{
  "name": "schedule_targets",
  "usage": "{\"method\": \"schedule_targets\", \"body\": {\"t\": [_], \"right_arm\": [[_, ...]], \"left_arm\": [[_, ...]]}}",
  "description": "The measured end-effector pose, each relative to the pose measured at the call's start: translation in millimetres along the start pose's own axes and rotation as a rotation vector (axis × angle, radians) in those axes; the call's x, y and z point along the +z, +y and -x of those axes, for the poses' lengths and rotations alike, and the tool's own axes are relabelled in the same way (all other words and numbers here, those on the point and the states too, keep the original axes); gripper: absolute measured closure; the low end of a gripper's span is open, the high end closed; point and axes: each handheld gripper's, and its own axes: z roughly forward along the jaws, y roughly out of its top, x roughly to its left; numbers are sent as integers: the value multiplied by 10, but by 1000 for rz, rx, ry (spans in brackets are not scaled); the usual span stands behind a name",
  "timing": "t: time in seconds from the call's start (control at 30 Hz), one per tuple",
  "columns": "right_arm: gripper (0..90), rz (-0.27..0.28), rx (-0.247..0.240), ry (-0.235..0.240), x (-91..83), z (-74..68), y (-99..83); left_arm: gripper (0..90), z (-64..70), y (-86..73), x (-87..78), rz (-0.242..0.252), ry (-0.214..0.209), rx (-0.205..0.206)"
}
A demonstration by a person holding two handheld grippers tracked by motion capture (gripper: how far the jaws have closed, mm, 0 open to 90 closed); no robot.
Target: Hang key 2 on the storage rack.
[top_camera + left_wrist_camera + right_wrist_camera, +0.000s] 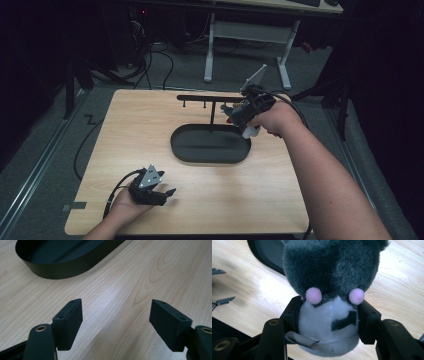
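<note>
A small grey and white plush animal (329,290) with pink cheeks fills the right gripper view, squeezed between the two black jaws of my right gripper (329,320). In the high view that gripper (239,114) hovers beside the black hanger stand (210,98), above the far right rim of the black oval tray (210,156), with the plush (231,111) at its tip. My left gripper (167,192) rests near the table's front left, open and holding nothing. Its jaws stand wide apart over bare wood in the left gripper view (116,325).
The black oval tray (62,270) lies ahead of the left gripper. The stand's horizontal bar carries small hooks. Cables trail from both grippers. A white-legged desk (250,35) stands on the floor beyond the table.
</note>
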Motion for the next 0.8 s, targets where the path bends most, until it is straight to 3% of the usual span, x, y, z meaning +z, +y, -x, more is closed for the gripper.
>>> {"method": "schedule_targets", "body": {"t": [0.4, 0.6, 0.8], "right_arm": [[468, 8, 30, -16, 1, 19, 102], [468, 5, 51, -35, 109, 7, 151], [467, -6, 27, -52, 219, -17, 145]], "left_arm": [[271, 3, 0, 2, -3, -3, 2], [271, 3, -1, 1, -3, -4, 1], [271, 4, 0, 5, -5, -6, 3]]}}
